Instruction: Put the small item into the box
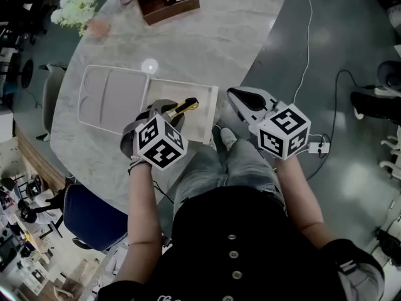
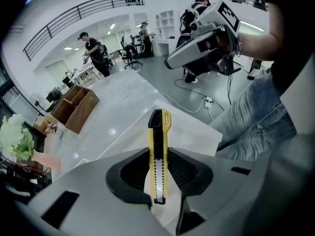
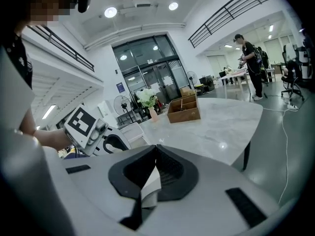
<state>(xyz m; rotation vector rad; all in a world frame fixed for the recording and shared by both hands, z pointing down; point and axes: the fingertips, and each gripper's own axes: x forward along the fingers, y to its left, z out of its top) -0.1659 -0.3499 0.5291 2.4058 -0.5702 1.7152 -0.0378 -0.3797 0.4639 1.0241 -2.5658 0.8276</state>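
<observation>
The left gripper (image 1: pixel 168 110) has its jaws clamped on a yellow and black utility knife (image 2: pixel 159 132). They pinch it low on the handle, so most of its length sticks out past the jaw tips. Beyond and below those tips lies the open box (image 1: pixel 203 121), its two halves spread flat on the worktop (image 1: pixel 207 36). The knife hangs over the half nearer the person, not yet resting in it as far as I can judge. The right gripper (image 3: pixel 156 147) has its jaws together on nothing and hangs off to the side of the worktop, well apart from the box.

What could go wrong, as I judge it:
- The grip is short and near one end, so the long free part could swing between the jaws or slide out before it is over the right spot
- The box looks shallow. If the jaws open while the knife is high above it, the knife may bounce or skid over the low rim
- The half under the jaws sits close to the worktop edge by the person's knees, so a knife that escapes that way would drop off the worktop onto the legs or the floor
- If the far end of the knife strikes the rim on the way down, it could push the light box along, and no other jaws are steadying it
- I cannot tell whether the blade is out; if so, a fall toward the legs is worse
</observation>
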